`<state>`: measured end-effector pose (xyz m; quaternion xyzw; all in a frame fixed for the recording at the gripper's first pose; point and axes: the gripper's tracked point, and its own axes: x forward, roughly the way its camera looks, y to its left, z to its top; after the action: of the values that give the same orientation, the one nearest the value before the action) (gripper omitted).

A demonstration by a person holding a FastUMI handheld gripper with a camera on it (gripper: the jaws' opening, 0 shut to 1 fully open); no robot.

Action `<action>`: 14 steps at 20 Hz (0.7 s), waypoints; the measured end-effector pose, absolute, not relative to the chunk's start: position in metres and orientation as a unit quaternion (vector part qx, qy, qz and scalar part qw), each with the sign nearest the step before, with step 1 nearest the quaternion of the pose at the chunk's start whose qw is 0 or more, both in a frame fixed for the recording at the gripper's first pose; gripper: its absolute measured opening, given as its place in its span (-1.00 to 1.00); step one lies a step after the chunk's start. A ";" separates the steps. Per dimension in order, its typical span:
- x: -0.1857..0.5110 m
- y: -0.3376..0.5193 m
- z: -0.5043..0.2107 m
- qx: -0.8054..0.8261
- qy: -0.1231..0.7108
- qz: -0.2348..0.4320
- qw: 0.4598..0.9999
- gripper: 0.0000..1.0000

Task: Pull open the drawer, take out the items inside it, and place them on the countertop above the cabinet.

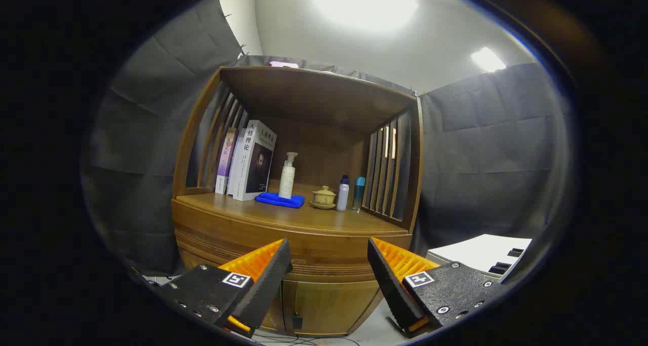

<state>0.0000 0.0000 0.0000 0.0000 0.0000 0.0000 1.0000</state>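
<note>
A wooden cabinet [304,224] stands ahead of me with a countertop [283,215] under a hutch. Its drawer front [329,265], a ribbed band just below the countertop edge, is closed, so whatever lies inside is hidden. My gripper [329,255] is open, a short way in front of the cabinet, its fingers framing the drawer front with nothing between them. On the countertop stand books [250,161], a white pump bottle [287,179] on a blue cloth [280,200], a lidded tea cup [324,196] and two small bottles [349,193].
Cabinet doors [324,305] sit below the drawer. Slatted wooden sides [387,174] close in the hutch left and right. A white table [481,252] stands to the right. Cables [304,342] lie on the floor at the cabinet's foot.
</note>
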 end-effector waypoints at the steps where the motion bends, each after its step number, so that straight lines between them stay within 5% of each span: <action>1: 0.000 0.002 0.001 0.001 -0.001 0.003 1.000 0.89; 14: 0.006 0.023 -0.008 -0.055 0.021 0.025 0.998 0.90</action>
<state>0.0061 0.0225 -0.0078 -0.0553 0.0207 0.0249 0.9979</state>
